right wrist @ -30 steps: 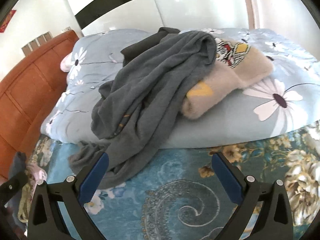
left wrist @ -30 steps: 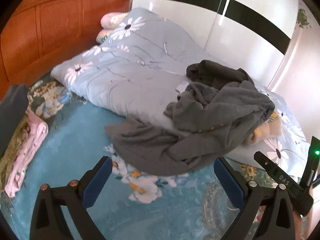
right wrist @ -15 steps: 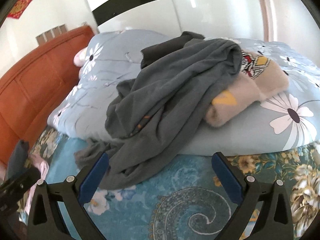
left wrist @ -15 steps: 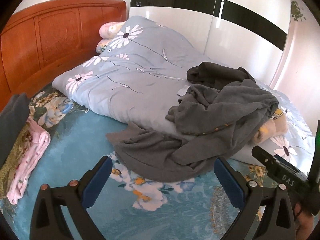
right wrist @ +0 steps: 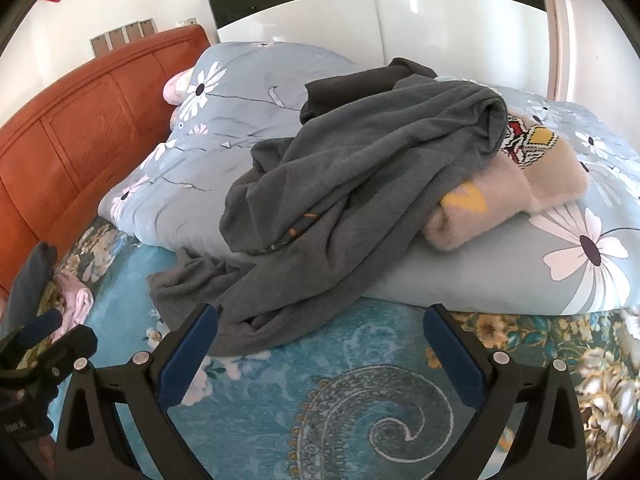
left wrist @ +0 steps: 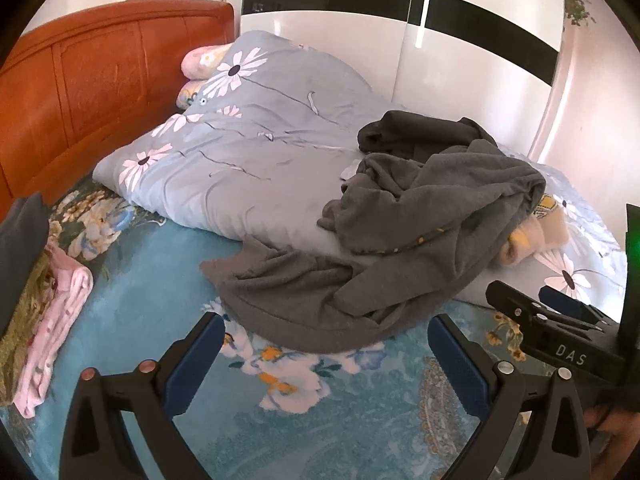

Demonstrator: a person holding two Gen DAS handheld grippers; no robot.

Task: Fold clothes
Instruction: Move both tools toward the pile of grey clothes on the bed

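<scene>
A crumpled grey garment (left wrist: 400, 240) lies over the edge of a pale blue flowered quilt (left wrist: 248, 160) and spills onto the blue floral bedspread (left wrist: 140, 312); it also shows in the right wrist view (right wrist: 352, 184). A darker garment (left wrist: 420, 132) lies behind it, and a folded beige patterned sweater (right wrist: 520, 184) beside it. My left gripper (left wrist: 326, 360) is open and empty, just short of the grey garment's hem. My right gripper (right wrist: 320, 344) is open and empty, its left finger near the hem.
Folded clothes, a pink piece (left wrist: 56, 320) and a dark one (left wrist: 20, 240), sit at the left bed edge. An orange wooden headboard (left wrist: 100, 80) stands at the left, and a white wardrobe (left wrist: 440, 40) behind the bed. The right gripper shows in the left view (left wrist: 560, 340).
Both grippers have moved closer to the grey garment, which now looms larger in both views. Both stay open. The clothes have not moved.
</scene>
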